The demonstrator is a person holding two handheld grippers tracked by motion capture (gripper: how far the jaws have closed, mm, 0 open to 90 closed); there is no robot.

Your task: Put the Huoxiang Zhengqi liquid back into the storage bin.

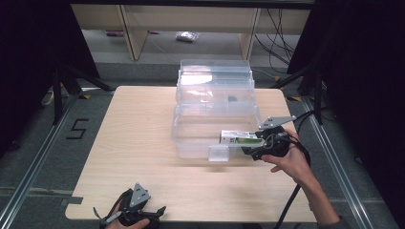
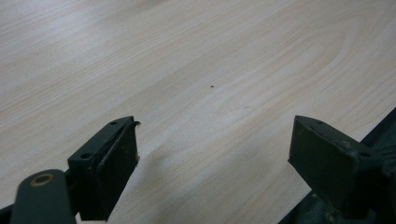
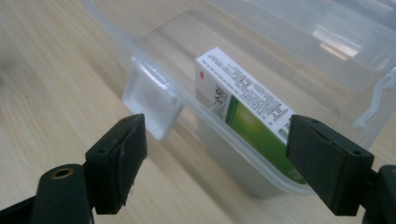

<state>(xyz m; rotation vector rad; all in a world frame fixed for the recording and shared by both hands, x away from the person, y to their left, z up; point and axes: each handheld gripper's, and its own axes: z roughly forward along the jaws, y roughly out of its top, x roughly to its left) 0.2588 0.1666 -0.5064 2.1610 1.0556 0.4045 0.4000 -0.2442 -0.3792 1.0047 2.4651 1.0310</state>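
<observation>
Light, stiff carton box inside clear container; best gripped across narrow sides. Right hand-held gripper wide open, empty, beside container.

In the high view, the person's left hand is cut off by the bottom edge, and the right forearm leaves the picture there too. The small dark object inside the far clear plastic container is too small to identify. In the right gripper view, the print on the white-and-green cardboard box is too fine to read, and the box's lower end is veiled by the cloudy wall of the near clear plastic tub.
</observation>
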